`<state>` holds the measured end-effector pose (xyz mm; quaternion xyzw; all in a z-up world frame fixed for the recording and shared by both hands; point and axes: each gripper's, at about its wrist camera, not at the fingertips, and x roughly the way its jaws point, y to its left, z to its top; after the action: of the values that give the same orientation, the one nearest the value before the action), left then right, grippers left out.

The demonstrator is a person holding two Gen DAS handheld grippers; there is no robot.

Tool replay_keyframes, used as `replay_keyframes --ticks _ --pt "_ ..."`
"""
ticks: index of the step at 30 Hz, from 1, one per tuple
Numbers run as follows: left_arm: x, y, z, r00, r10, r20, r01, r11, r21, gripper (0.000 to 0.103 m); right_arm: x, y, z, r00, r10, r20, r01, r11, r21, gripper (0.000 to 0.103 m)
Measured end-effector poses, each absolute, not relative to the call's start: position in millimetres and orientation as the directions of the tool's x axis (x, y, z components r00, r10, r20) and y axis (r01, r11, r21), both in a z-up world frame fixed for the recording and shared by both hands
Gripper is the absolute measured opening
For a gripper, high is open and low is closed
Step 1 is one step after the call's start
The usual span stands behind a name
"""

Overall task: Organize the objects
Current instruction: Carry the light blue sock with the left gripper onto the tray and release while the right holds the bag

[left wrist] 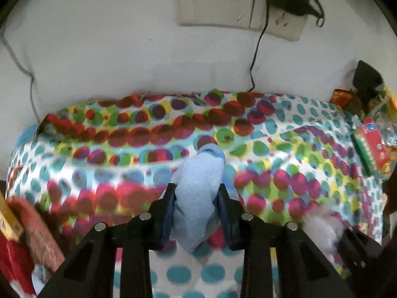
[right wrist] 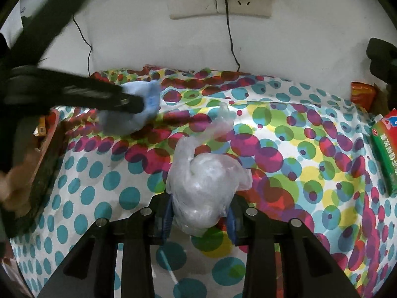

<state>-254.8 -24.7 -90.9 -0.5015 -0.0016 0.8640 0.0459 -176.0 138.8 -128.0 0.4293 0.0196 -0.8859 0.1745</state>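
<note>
A light blue cloth (left wrist: 198,193) sits bunched between the fingers of my left gripper (left wrist: 197,193), which is shut on it above the dotted tablecloth (left wrist: 285,149). The right wrist view shows the same blue cloth (right wrist: 139,114) at the far left, with the left gripper (right wrist: 134,104) reaching in from that side. My right gripper (right wrist: 199,213) is shut on a knotted clear plastic bag (right wrist: 206,181) that rests on the tablecloth (right wrist: 297,161) near the front. Its loose twisted end points away toward the wall.
A green and red box (right wrist: 384,154) lies at the right edge, with an orange packet (right wrist: 361,96) behind it. Yellow and red items (left wrist: 10,236) and a brown furry thing (left wrist: 39,233) crowd the left side. Wall sockets (right wrist: 218,0) with black cables hang above.
</note>
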Motion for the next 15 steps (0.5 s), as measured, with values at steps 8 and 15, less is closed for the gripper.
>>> replay_keyframes --ticks 8,15 --pt "-215 -18 -69 -0.531 0.036 -0.846 -0.073 -0.997 0.004 0.033 -175 130 -127 -0.580 -0.244 -0.777 0.332 -0.942 0.048 0.033" --pt "-182 -27 -55 -0.531 0.040 -0.846 -0.059 -0.998 -0.010 0.033 -175 130 -126 -0.580 -0.244 -0.778 0.334 -0.942 0.046 0.033"
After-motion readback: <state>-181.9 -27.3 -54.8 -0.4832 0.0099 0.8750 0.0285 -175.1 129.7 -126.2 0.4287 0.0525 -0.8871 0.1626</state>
